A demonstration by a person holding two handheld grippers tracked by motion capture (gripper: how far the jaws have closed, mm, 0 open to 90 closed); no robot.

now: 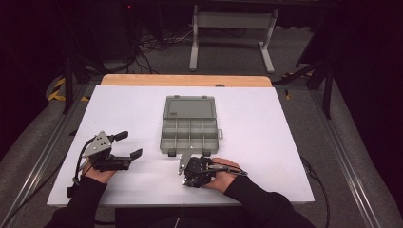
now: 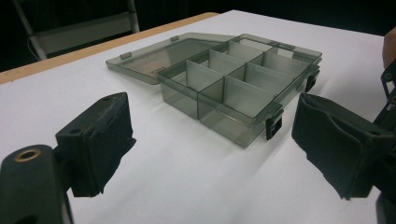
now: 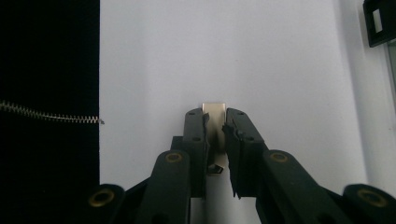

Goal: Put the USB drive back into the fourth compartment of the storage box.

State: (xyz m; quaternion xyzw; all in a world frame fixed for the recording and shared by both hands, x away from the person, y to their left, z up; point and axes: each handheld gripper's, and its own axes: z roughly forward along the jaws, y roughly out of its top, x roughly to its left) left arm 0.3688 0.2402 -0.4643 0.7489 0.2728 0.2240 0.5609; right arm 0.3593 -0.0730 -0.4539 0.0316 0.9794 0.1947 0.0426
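The metal clip point(image 3: 214, 112) sits clamped between the right gripper's point(image 3: 215, 122) fingers; left gripper's point(image 2: 212, 154) fingers gape wide.

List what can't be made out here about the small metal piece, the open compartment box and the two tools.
- Metal piece: the right gripper view has its lower part hidden between the right tool pads; too small in the high view to identify.
- Compartment box: contents too small in the high view; the left gripper view hides far cells behind dividers.
- Left tool: its right pad is cut off by the frame edge.

The small flat silvery metal piece point(image 3: 214, 114) is mostly hidden between the black jaws; its shape seems rectangular.
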